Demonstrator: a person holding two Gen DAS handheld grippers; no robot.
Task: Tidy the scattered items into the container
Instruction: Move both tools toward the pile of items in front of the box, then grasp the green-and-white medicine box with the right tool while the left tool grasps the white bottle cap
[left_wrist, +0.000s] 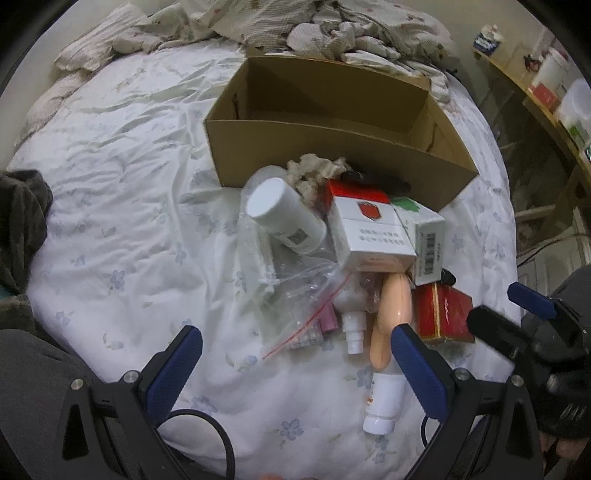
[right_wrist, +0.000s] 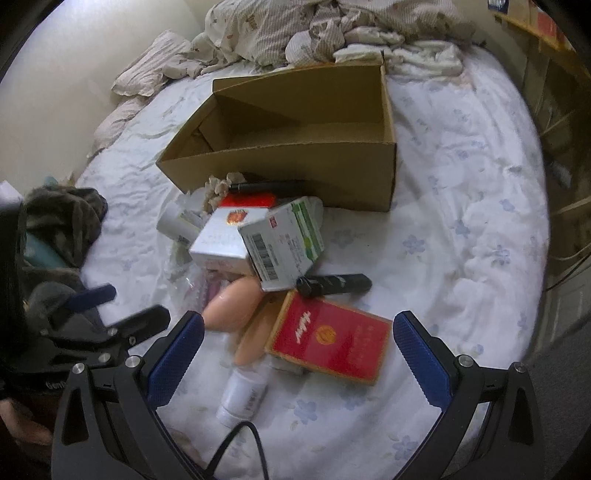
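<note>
Left wrist view: left gripper fingers spread wide, holding nothing, above small white bottle on bed. Clutter pile beyond: peach tube, white jar, white carton. Cardboard box behind pile.

Right wrist view: right gripper fingers likewise apart, empty, over red box. Black pen just beyond.
</note>
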